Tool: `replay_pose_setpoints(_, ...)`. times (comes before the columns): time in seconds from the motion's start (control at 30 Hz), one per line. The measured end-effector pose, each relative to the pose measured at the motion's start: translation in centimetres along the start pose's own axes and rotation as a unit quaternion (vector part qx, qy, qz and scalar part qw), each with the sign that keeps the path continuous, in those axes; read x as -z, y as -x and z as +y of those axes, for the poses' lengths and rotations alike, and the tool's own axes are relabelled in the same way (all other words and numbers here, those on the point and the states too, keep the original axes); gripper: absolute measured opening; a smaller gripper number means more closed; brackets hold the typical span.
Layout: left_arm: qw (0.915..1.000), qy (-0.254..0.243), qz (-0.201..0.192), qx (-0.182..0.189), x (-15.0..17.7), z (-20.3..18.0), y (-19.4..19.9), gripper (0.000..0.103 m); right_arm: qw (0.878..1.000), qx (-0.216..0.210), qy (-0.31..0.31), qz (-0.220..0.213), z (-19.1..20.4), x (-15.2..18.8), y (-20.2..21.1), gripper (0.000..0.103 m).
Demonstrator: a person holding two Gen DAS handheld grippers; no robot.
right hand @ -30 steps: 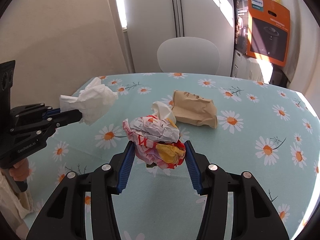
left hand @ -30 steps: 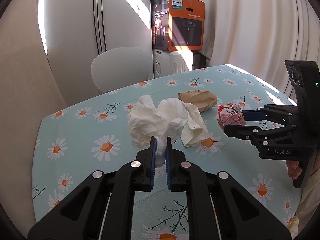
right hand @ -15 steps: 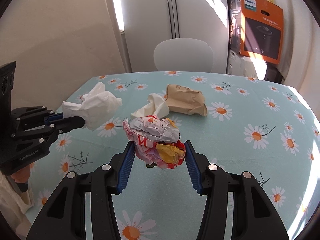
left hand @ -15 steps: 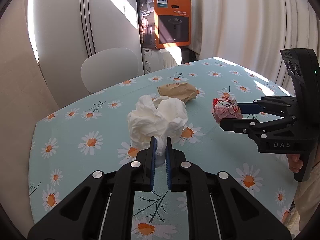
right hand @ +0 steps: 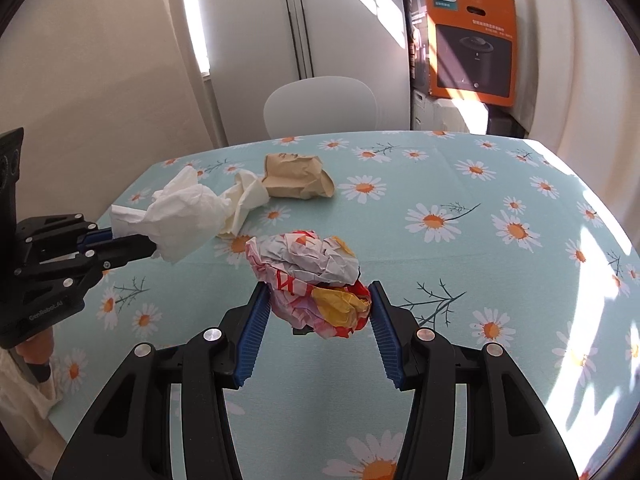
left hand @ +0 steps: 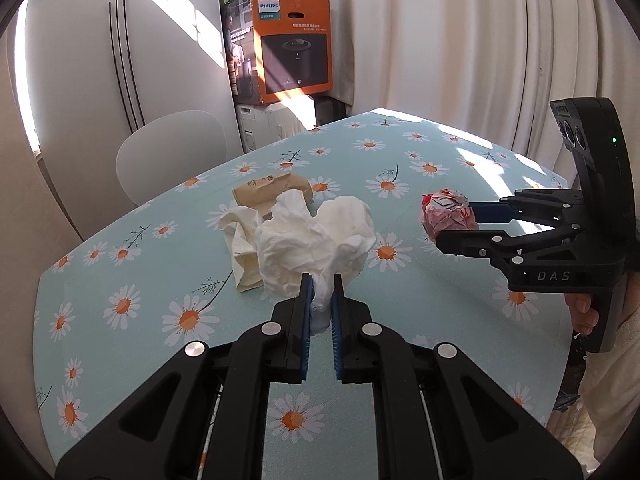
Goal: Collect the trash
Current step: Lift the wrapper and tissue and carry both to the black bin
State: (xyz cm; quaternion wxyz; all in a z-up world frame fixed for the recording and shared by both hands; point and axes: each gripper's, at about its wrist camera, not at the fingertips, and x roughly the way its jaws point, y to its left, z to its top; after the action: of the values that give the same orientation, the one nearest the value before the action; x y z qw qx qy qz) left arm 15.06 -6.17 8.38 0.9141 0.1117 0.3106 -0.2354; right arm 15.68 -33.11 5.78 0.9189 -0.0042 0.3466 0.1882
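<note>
My left gripper (left hand: 320, 286) is shut on a crumpled white tissue (left hand: 316, 240) and holds it above the table; it also shows in the right wrist view (right hand: 184, 216). My right gripper (right hand: 316, 300) is shut on a crumpled red, white and yellow wrapper (right hand: 312, 276), lifted off the table; the wrapper shows in the left wrist view (left hand: 448, 216) at the right. A crumpled brown paper bag (right hand: 298, 178) and a cream crumpled paper (right hand: 244, 200) lie on the table beyond both grippers.
The table has a light blue daisy-print cloth (right hand: 460, 200). A white chair (right hand: 320, 106) stands at its far side. An orange Philips box (right hand: 470, 40) sits on a white appliance at the back right. White curtains (left hand: 460, 40) hang along the right.
Both grippers have drawn back toward me with their loads still held. The brown bag and cream paper now look farther off and stay on the table.
</note>
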Motion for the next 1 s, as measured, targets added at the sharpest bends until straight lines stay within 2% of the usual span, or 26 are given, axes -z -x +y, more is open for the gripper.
replay_pose_setpoints(0.27,0.9986,-0.031,-0.003,0.042,-1.4,-4.3,-1.0,0.009,0.999,0.034,-0.035,-0.017,-4.0,1.7,3.7,0.047)
replay_pose_setpoints(0.5,0.9933,-0.068,-0.008,0.093,-2.8,-9.1,-1.8,0.009,0.994,0.074,-0.074,-0.028,-7.7,3.9,7.6,0.047)
replay_pose_setpoints(0.77,0.9817,-0.113,-0.021,0.152,-4.4,-14.8,-1.9,0.009,0.984,0.135,-0.112,-0.039,-11.7,7.3,13.5,0.047)
replay_pose_setpoints(1.0,0.9664,-0.149,-0.033,0.207,-5.1,-19.5,-1.1,0.009,0.97,0.187,-0.145,-0.051,-14.9,10.8,18.7,0.047)
